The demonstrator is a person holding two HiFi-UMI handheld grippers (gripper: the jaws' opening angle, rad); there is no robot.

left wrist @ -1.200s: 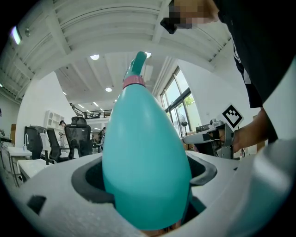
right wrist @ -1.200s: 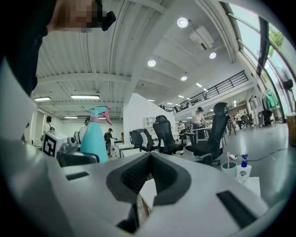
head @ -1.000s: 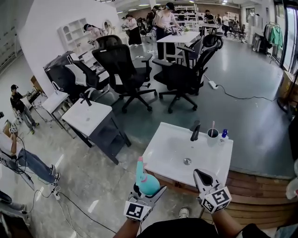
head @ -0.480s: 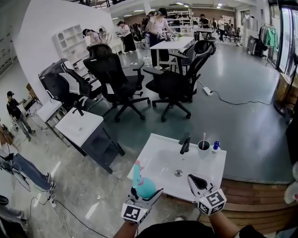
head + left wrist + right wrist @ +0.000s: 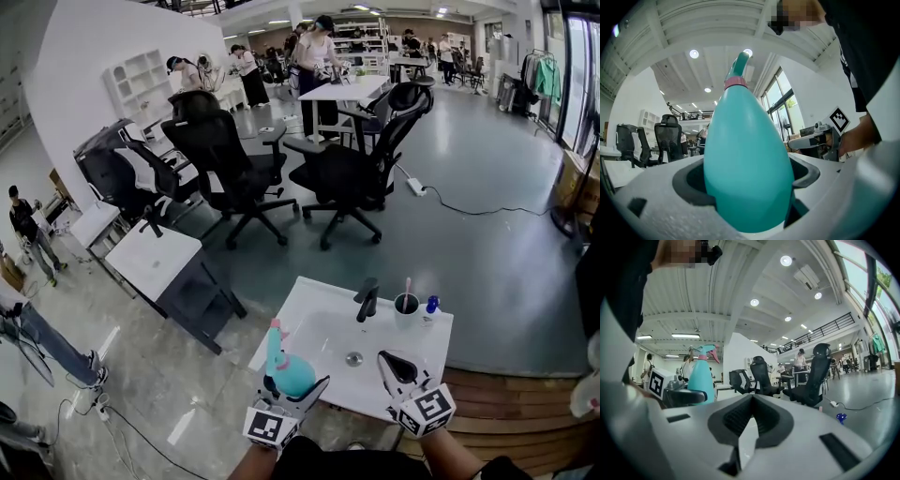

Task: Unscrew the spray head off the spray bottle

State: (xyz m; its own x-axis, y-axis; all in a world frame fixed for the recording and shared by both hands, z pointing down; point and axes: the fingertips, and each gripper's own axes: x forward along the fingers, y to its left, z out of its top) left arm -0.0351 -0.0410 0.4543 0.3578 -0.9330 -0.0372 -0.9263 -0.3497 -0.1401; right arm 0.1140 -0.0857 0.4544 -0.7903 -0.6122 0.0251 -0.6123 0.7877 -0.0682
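Observation:
A teal spray bottle (image 5: 292, 373) with a pink collar and a teal spray head (image 5: 275, 336) stands upright in my left gripper (image 5: 293, 389), which is shut on its rounded body. In the left gripper view the bottle (image 5: 747, 164) fills the space between the jaws, its spray head (image 5: 739, 65) pointing up. My right gripper (image 5: 394, 367) is shut and holds nothing; it hovers to the right of the bottle, apart from it. From the right gripper view the bottle (image 5: 701, 376) and its pink-tipped spray head (image 5: 706, 351) show at the left, beyond the closed jaws (image 5: 746, 425).
Below the grippers is a white washbasin top (image 5: 319, 319) with a black tap (image 5: 367, 298), a drain (image 5: 353, 358), a cup with a toothbrush (image 5: 406, 305) and a small blue bottle (image 5: 430, 305). Black office chairs (image 5: 347, 169), a white table (image 5: 155, 258) and several people stand beyond.
The view has shifted: the washbasin sits further from the grippers and more centred. Both grippers keep their hold and spacing; the bottle stays upright in the left one.

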